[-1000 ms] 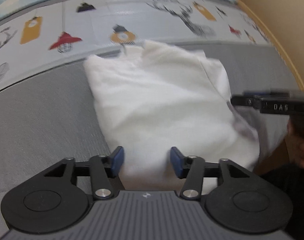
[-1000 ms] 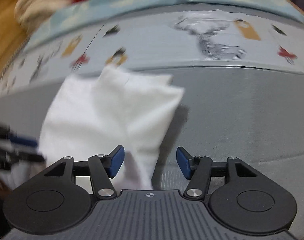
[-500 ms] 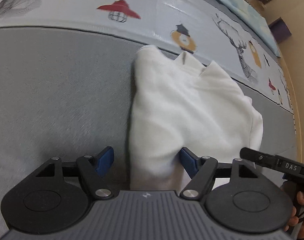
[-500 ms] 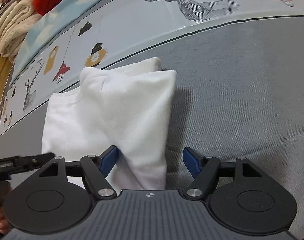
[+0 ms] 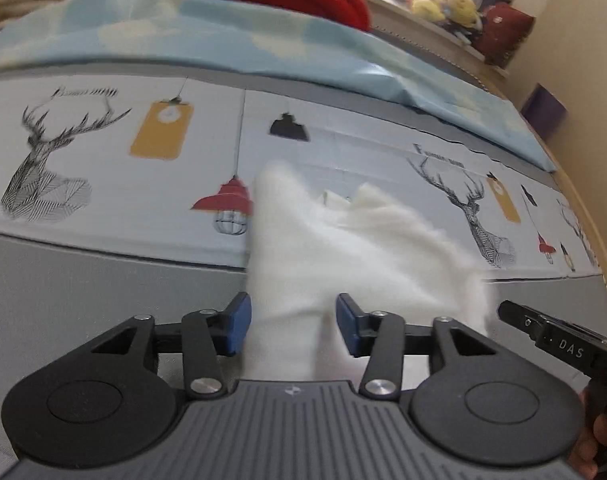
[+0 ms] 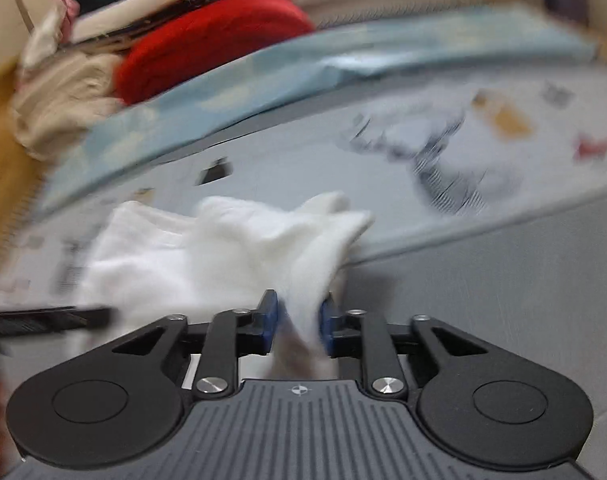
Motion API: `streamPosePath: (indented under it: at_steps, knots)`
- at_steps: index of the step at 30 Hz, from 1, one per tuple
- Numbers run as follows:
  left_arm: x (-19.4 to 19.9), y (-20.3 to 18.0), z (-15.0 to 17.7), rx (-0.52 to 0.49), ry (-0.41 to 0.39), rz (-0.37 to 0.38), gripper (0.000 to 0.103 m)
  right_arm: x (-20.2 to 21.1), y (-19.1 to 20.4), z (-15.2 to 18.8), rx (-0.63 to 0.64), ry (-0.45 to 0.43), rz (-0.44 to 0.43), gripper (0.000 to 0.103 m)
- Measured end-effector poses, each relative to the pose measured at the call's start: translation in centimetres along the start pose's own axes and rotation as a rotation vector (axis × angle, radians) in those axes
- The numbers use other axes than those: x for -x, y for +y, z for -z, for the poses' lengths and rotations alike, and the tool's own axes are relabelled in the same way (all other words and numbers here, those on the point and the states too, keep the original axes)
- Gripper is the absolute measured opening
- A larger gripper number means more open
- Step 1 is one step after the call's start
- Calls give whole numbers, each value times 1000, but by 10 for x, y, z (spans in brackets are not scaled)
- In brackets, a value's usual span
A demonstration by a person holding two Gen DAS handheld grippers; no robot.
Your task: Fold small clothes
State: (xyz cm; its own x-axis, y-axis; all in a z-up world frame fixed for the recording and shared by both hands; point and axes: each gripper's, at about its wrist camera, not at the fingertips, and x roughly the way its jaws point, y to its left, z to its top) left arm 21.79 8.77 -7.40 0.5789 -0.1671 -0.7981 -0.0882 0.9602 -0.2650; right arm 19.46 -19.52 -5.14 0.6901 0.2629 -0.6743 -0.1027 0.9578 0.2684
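Left claw: my left gripper [image 5: 289, 323] has just been narrowing, with the near edge of the white garment [image 5: 355, 256] standing up between its blue pads [image 5: 236, 322]; the left pad touches the cloth, while the right pad shows a sliver of shadow beside it, so I call it partly open around the fabric, not clamped.
Right claw: my right gripper [image 6: 298, 322] has just been closing and now stands narrow, both blue pads pressing a bunched fold of the white garment [image 6: 239, 248] between them.
Garment: small, white, soft-looking, partly folded and gathered upward at its near edge toward both claws; its far end shows two pointed flaps.
Where it lies: on the bed, across the seam where the grey cover [image 5: 83, 280] meets the printed sheet [image 5: 115, 168], nearer the bed's right edge as the left wrist view shows it.
Printed sheet: pale, with deer heads, hanging lamps and yellow tags.
Far side of the bed: a light blue cloud-print pillow [image 5: 223, 36] runs along it, with a red knit [image 6: 207, 44] and a pile of cream and white clothes [image 6: 59, 92] behind.
Other claw seen: the right tool's black arm [image 5: 559, 344] enters the left wrist view at the lower right, just beside the garment's right edge.
Sharpness: the right wrist view is motion-blurred.
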Motion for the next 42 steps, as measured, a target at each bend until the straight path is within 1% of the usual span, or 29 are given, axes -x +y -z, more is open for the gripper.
streamPosePath:
  at_steps: [1, 2, 4, 6, 8, 9, 10, 12, 14, 16, 17, 19, 20, 21, 22, 23, 24, 26, 27, 28, 30, 31, 32, 33, 34, 36, 39, 40, 42]
  knots:
    - [-4, 5, 0, 8, 44, 10, 60, -1, 5, -1, 28, -11, 67, 46]
    - [-9, 8, 2, 17, 83, 11, 60, -1, 5, -2, 24, -16, 74, 51]
    - [-18, 15, 7, 39, 163, 4, 60, -2, 1, -3, -30, 16, -10, 50]
    - [-28, 22, 15, 51, 234, 5, 61, -11, -2, 1, -58, 118, -94, 50]
    - [-34, 28, 22, 69, 267, 0, 69, -28, -1, 12, -16, 247, -41, 54]
    - [-32, 28, 24, 70, 259, -10, 70, -34, -4, 17, -5, 289, -13, 63]
    - [-28, 27, 24, 65, 243, -22, 69, -36, -10, 18, -32, 307, 0, 64]
    - [-14, 24, 26, 50, 203, -27, 67, -29, -21, 14, -117, 288, -20, 59]
    - [-4, 21, 32, 27, 190, 8, 67, -14, -22, 11, -106, 234, -1, 56]
    - [-8, 19, 42, 0, 266, -5, 67, -4, -20, 13, -61, 226, -8, 56]
    - [-12, 20, 50, -8, 310, -11, 66, -3, -20, 17, -49, 259, -23, 56]
    - [-17, 19, 65, -15, 371, 24, 36, -12, -22, 27, -25, 380, -28, 55]
    - [-13, 14, 70, -47, 354, 35, 35, -16, -23, 36, -5, 453, -7, 58]
    - [-9, 8, 74, -94, 335, 33, 28, -16, -22, 41, 9, 493, 20, 58]
    - [-6, 4, 77, -123, 325, 35, 27, -11, -24, 44, 15, 489, 35, 56]
    - [-4, 4, 80, -114, 324, 42, 27, -5, -24, 43, 20, 466, 33, 32]
    - [-1, 4, 82, -96, 322, 48, 27, 3, -25, 40, 16, 439, 7, 0]
    - [3, 6, 86, -77, 323, 43, 33, 16, -27, 37, 7, 392, 7, 0]
    - [5, 7, 87, -77, 325, 18, 47, 20, -29, 36, 18, 377, 35, 0]
    - [11, 10, 87, -80, 317, -12, 54, 24, -31, 38, 26, 363, 67, 0]
    - [31, 5, 85, -120, 268, -72, 54, 39, -36, 37, 11, 319, 107, 4]
    - [47, 0, 83, -159, 224, -110, 59, 50, -42, 39, -1, 307, 97, 8]
    - [65, -4, 83, -191, 180, -139, 63, 62, -46, 36, -19, 284, 72, 18]
    - [83, -10, 88, -212, 133, -155, 73, 76, -49, 34, -19, 239, 59, 30]
    - [104, -13, 90, -229, 77, -161, 79, 91, -48, 33, 11, 177, 53, 35]
    - [141, -25, 99, -259, -26, -163, 86, 121, -40, 34, 103, 51, 55, 56]
    - [178, -43, 124, -281, -164, -155, 87, 162, -25, 47, 190, -93, 62, 75]
    - [189, -45, 137, -261, -212, -153, 87, 170, -21, 53, 199, -117, 56, 76]
    - [198, -50, 160, -210, -254, -155, 87, 185, -9, 63, 211, -148, 53, 79]
